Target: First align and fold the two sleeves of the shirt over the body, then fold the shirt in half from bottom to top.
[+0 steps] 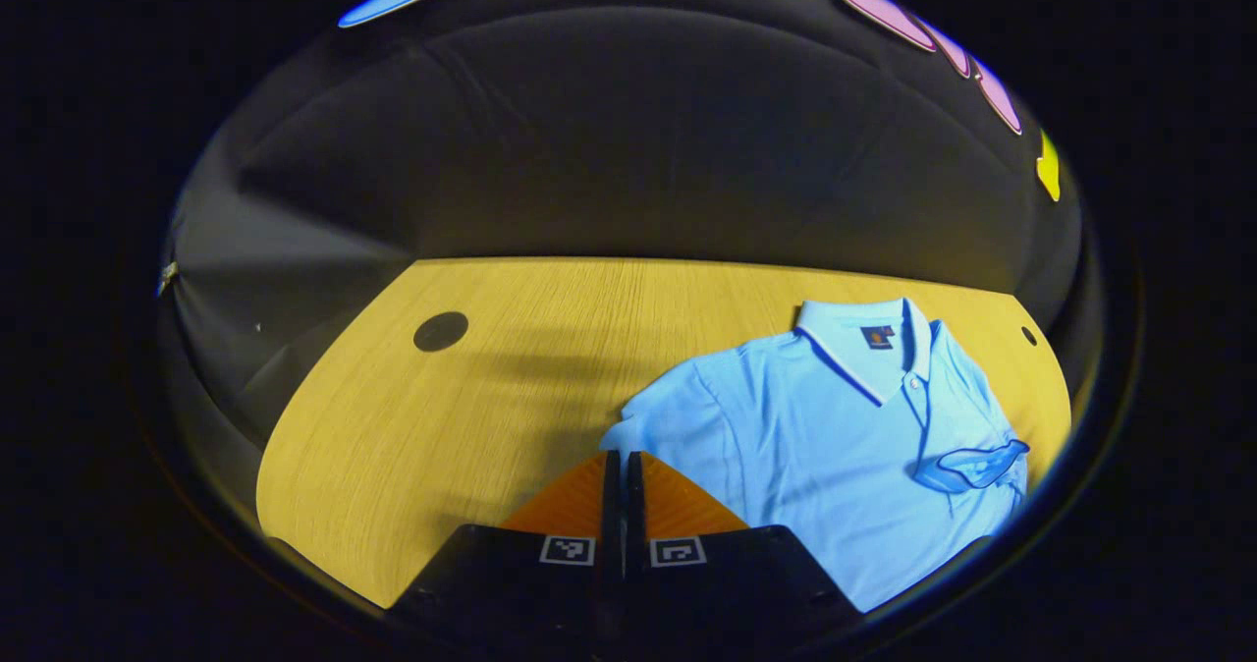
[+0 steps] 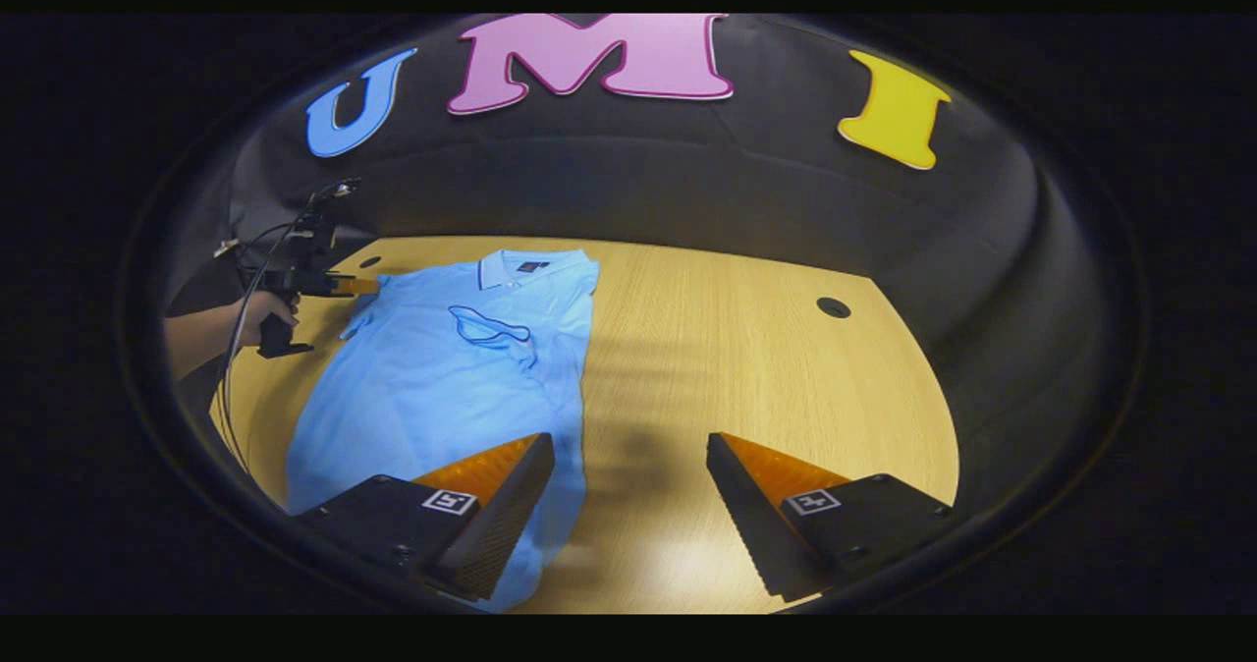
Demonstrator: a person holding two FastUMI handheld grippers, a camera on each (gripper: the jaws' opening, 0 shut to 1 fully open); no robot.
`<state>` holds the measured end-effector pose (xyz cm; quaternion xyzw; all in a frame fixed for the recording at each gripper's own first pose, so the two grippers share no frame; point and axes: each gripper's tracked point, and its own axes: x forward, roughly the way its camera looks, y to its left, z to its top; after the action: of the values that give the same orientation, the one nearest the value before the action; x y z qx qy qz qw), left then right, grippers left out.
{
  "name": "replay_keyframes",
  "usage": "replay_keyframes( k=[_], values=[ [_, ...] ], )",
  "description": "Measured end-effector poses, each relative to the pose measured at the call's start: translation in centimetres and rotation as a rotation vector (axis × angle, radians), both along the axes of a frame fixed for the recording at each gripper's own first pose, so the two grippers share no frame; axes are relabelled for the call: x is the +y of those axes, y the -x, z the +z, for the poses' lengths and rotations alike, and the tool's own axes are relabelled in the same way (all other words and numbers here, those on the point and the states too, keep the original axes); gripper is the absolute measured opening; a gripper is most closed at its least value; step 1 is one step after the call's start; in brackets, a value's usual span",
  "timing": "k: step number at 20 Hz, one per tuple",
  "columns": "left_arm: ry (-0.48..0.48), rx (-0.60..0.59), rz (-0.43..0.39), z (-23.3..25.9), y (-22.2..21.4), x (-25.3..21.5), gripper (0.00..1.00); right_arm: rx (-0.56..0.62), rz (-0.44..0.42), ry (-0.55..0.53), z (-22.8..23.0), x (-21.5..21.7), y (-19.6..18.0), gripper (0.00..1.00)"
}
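A light blue polo shirt (image 1: 835,436) (image 2: 442,377) lies flat on the wooden table (image 1: 442,416) (image 2: 746,348), collar (image 2: 520,267) towards the far wall. One sleeve (image 1: 972,466) (image 2: 486,328), with a dark-trimmed cuff, is folded over the chest. My left gripper (image 1: 624,458) is shut, its tips at the edge of the other sleeve; no cloth shows between them. The right gripper view shows the left gripper (image 2: 361,286) at the shirt's shoulder, held by a hand (image 2: 260,313). My right gripper (image 2: 628,441) is open above the shirt's lower side edge, one finger over cloth and the other over bare wood.
Round cable holes (image 1: 440,331) (image 2: 833,306) sit in the tabletop, with a smaller one (image 1: 1028,335) beside the collar. Black cloth walls close in the table's far side. Cables (image 2: 236,367) hang from the left gripper.
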<state>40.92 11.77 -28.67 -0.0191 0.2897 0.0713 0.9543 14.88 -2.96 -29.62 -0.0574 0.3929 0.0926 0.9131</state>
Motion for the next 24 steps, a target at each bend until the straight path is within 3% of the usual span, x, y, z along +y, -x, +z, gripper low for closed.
replay_keyframes(
  k=[4,9,10,11,13,17,24],
  values=[
    [0.009,-0.076,-0.09,4.7,-0.7,-4.7,0.06,-0.006,-0.003,-0.005,0.6,-0.2,0.9,0.98],
    [0.035,-0.133,-0.267,8.5,-0.3,-15.2,0.06,-0.005,-0.011,-0.025,1.1,0.0,3.4,0.98],
    [0.058,-0.143,-0.302,9.1,0.2,-18.0,0.11,-0.002,-0.011,-0.027,1.1,-0.1,4.2,0.98],
    [0.08,-0.14,-0.328,9.4,1.1,-19.8,0.28,0.001,-0.012,-0.027,1.1,-0.2,5.1,0.98],
    [0.085,-0.159,-0.362,10.4,3.4,-21.5,0.89,0.011,-0.027,-0.046,1.0,0.0,6.7,0.98],
    [0.1,-0.205,-0.342,11.9,9.7,-20.1,0.98,0.022,-0.043,-0.046,1.2,0.4,9.6,0.98],
    [0.082,-0.141,-0.266,10.0,25.9,-14.8,0.98,0.102,-0.068,-0.112,0.4,2.9,15.3,0.98]
  ],
)
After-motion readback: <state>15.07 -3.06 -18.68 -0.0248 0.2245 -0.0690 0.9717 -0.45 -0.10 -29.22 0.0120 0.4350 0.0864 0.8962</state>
